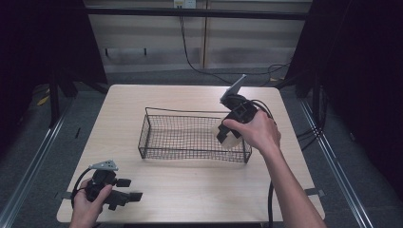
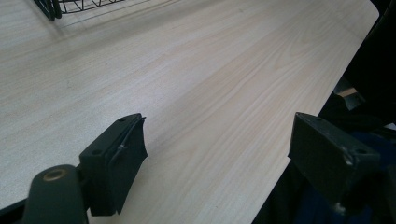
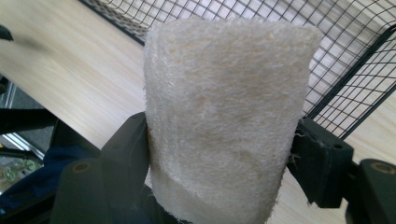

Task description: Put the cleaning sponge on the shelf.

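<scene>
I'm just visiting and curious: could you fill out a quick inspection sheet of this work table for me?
Surface: pale wooden table, bare apart from the basket.
Job's things: black wire basket mid-table; fibrous cream sponge held over its right end.
Clutter: nothing seen.
Grippers: right gripper clamped on the sponge; left gripper open with nothing between its jaws, at the table's near left corner.
Cables: black cable along the right forearm; another cable on the floor behind.
Surroundings: pale wall panels, dark sides.
</scene>
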Motion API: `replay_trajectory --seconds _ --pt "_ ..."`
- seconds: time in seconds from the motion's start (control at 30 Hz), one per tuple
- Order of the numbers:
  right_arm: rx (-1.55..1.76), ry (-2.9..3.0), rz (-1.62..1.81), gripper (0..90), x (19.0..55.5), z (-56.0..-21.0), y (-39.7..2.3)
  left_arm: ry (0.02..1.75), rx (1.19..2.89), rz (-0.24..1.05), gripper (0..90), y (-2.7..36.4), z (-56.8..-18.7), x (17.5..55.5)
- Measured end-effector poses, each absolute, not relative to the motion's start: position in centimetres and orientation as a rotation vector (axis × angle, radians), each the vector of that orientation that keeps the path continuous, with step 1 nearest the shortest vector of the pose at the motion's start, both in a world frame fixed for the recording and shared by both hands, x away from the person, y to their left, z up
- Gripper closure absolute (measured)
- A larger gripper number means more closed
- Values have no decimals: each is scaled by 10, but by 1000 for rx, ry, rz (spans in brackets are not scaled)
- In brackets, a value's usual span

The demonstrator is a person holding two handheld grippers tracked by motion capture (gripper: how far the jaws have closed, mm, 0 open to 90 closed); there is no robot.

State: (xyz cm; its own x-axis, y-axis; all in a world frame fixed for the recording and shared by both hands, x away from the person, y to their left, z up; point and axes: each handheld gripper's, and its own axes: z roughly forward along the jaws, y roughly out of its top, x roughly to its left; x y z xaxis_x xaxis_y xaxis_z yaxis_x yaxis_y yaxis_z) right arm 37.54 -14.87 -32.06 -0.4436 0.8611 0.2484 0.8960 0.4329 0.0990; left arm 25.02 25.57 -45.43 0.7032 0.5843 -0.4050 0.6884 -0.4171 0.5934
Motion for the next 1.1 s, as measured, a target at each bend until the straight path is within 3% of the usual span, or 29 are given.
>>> replay_trajectory --seconds 0.63,1.1 --pt "-1705 -2474 -353 282 397 -318 -158 966 2142 -177 184 256 -454 250" --pt "-1852 -2392 -292 281 417 -344 -168 966 2136 -174 184 256 -455 250"
